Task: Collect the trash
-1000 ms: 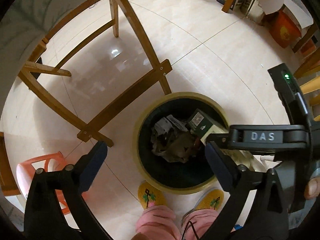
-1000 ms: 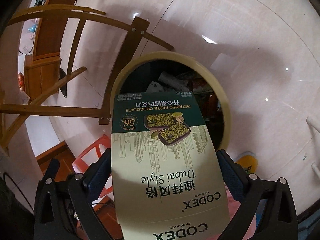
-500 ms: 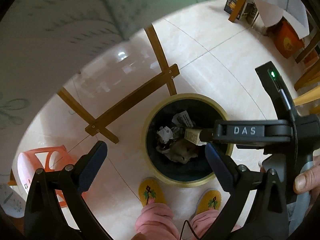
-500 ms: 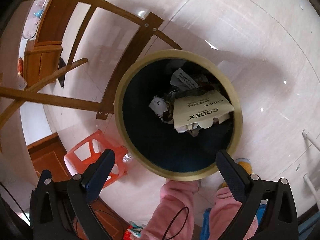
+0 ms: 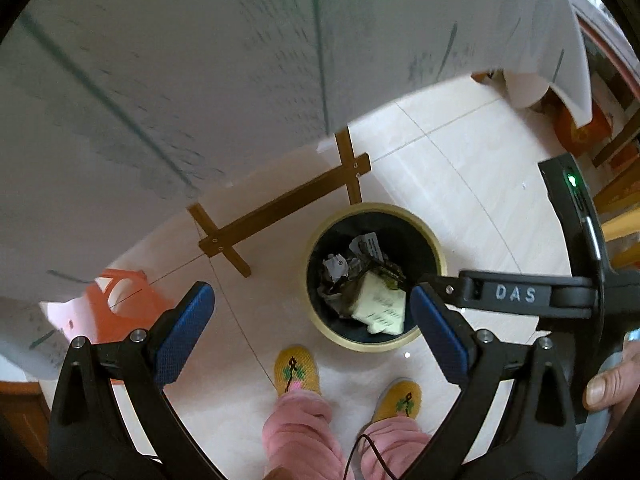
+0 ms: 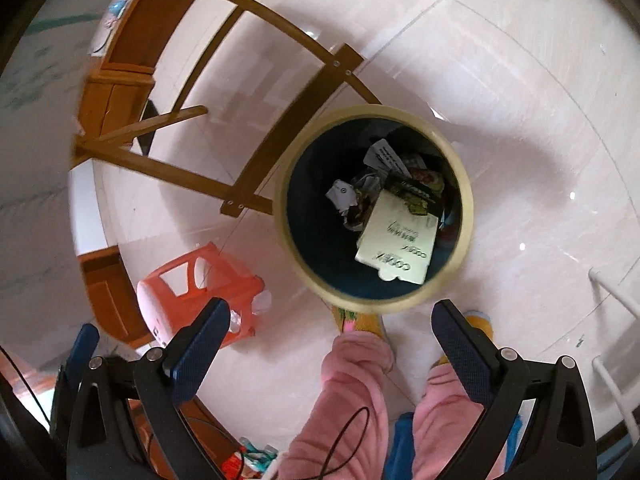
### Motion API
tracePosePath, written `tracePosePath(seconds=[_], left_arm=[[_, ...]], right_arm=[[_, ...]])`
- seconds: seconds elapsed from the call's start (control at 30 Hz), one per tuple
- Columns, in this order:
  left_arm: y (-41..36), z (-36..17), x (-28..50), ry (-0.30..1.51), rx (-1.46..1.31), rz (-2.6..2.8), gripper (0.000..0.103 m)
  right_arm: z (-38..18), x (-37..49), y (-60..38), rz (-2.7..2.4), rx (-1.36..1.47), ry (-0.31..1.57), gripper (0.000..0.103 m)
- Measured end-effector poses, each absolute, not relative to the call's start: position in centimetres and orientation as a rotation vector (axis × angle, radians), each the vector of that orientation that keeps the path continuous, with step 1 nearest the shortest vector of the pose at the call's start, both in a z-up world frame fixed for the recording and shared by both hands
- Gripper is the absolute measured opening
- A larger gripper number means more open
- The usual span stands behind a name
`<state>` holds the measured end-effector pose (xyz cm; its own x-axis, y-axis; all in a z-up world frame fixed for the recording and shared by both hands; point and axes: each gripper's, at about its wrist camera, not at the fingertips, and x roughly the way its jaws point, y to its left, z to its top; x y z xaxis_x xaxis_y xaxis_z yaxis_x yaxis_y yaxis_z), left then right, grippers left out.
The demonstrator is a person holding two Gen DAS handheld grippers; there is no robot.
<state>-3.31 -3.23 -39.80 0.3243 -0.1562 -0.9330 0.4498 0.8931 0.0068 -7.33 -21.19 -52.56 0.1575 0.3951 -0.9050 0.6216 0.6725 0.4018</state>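
A round bin (image 6: 289,184) with a cream rim and dark inside stands on the tiled floor. In it lies a cream and green chocolate box (image 6: 400,236) on top of crumpled paper (image 6: 342,196) and wrappers. My right gripper (image 6: 330,320) hangs open well above the bin, holding nothing. My left gripper (image 5: 310,312) is open and empty too, high over the bin (image 5: 436,248), where the box (image 5: 380,308) also shows. The right gripper's black body (image 5: 516,294) reaches in from the right, held by a hand (image 5: 612,384).
A wooden table frame (image 5: 280,204) stands just behind the bin, under a pale tablecloth (image 5: 200,80). An orange plastic stool (image 6: 200,280) sits to the left. The person's yellow slippers (image 5: 296,368) and pink trouser legs (image 6: 352,400) are right in front of the bin.
The right gripper opened and let go of the chocolate box, which dropped into the bin. Both grippers have since risen away from the bin.
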Motion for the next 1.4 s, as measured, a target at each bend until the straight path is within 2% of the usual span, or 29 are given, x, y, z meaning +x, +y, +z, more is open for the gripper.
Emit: tracePosePath(seconds=[0.2,0.7,1.17,1.4], left_arm=[[-2.4,-34.5,-3.9,1.179,0.238,-0.369,0.097],[0.2,-18.8,-4.2,1.176,0.089,-0.279,0.097],[1.9,-3.0,-5.5,1.0,0.057,-0.21,0.097],[2.1,1.8,-6.6,0.892,0.047,-0.154,0.097]], right_arm=[[-45.5,-7.9,-20.1,-0.179,0.799,1.402,0.102],[-23.3,-6.5,-17.6,-0.112,0.48,1.203,0.102],[-5.2,-8.1,-16.9,-0.055,0.375,1.061,0.102],[0.1,-8.5,-16.9,-0.054,0.33,0.991,0.102]])
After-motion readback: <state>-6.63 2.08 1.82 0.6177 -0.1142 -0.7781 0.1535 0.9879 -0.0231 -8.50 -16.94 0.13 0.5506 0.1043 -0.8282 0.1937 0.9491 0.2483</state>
